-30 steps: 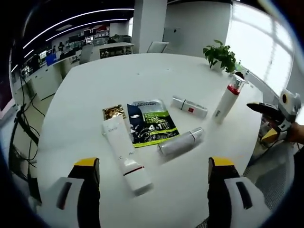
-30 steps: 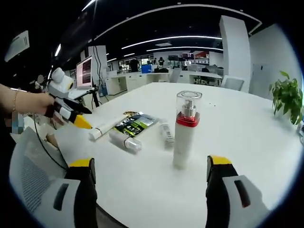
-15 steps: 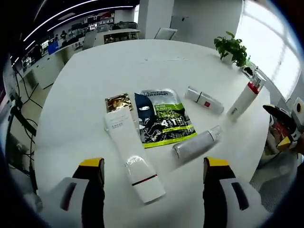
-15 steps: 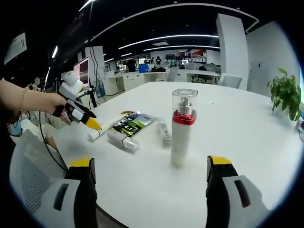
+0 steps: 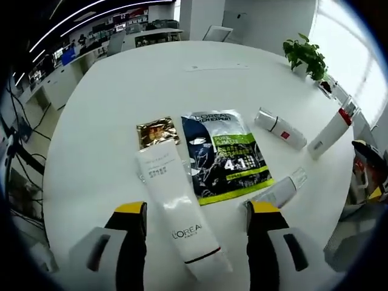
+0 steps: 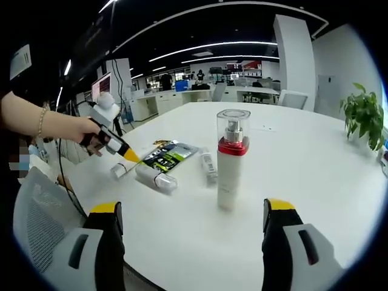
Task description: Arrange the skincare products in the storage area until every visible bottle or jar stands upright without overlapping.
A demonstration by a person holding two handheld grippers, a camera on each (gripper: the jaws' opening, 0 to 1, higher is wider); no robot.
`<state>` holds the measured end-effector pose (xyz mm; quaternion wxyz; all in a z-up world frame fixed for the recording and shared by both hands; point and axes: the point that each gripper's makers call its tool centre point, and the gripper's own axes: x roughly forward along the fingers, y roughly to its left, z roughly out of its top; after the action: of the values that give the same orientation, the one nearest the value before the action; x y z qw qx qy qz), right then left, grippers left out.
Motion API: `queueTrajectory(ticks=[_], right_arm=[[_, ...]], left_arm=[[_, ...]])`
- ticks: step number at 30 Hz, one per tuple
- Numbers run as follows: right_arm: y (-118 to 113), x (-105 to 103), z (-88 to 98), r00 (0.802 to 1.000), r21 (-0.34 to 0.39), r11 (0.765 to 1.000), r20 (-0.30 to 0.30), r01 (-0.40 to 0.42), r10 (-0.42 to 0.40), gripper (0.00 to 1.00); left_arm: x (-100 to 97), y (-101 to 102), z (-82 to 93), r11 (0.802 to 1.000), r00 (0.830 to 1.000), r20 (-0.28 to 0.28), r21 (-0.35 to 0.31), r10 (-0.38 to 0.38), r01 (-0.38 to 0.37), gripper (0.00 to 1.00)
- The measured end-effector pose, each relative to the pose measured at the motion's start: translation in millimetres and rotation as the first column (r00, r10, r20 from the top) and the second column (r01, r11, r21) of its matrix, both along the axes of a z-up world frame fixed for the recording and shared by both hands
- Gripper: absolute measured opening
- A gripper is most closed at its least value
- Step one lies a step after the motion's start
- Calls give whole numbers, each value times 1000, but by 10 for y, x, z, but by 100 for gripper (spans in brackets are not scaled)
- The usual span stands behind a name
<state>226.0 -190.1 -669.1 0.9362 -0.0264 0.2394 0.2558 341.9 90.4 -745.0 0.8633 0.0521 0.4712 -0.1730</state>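
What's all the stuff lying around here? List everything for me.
Tube: 1, white, lying between the left jaws.
Sachet: 1, black and green, flat mid-table.
Gold packet: 1, beside the sachet.
Small bottle: 1, white, lying beyond the sachet.
Clear-capped bottle: 1, silvery, lying near the sachet.
Pump bottle: 1, white with red collar, upright.
Plant: 1, green, far table edge.
Table: 1, white, round.
Left gripper: yellow-tipped, open.
Right gripper: yellow-tipped, open.
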Motion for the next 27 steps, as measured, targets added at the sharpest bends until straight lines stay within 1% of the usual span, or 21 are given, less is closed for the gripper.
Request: queueTrajectory(ticks=[2,4,5,9,13,16,20,21,25,27], right_arm=[[-2,1,1,1000,2,1000,0,2,-2,96],[-7,1,-2,1000,2,1000,-2,5,-5,95],[-9,1,-4,1000,3,1000,-4,6,-6,95],[-27,12,-12,1000,3,1000,-6,14,-14,95],[-42,21,-21,1000,3,1000,-8,20,-20,94],[-53,23,-28,1000,0,1000,-9,23,-23,94],[-66,27,-30,1000,0,1000,-9,30,-30,94],[-69,28,-32,999,0,1000,-9,31,-31,94],[-69,26,-32,999,-4,999,-10,32,-32,93],[-71,25,-34,999,-5,999,-10,32,-32,93]], left_arm=[[78,45,-47,1000,1000,-20,14,4,-4,57],[99,112,-83,999,999,-45,33,12,-10,53],[94,111,-88,999,999,-51,40,12,-10,51],[124,120,-101,998,998,-54,57,17,-14,47],[147,125,-129,996,998,-65,89,12,-6,44],[161,117,-142,994,997,-76,105,13,-5,42],[174,146,-190,990,996,-93,142,11,2,39],[178,140,-194,991,996,-93,136,12,1,39],[186,148,-207,990,995,-99,144,16,-1,39],[183,155,-212,991,994,-106,130,36,-22,37]])
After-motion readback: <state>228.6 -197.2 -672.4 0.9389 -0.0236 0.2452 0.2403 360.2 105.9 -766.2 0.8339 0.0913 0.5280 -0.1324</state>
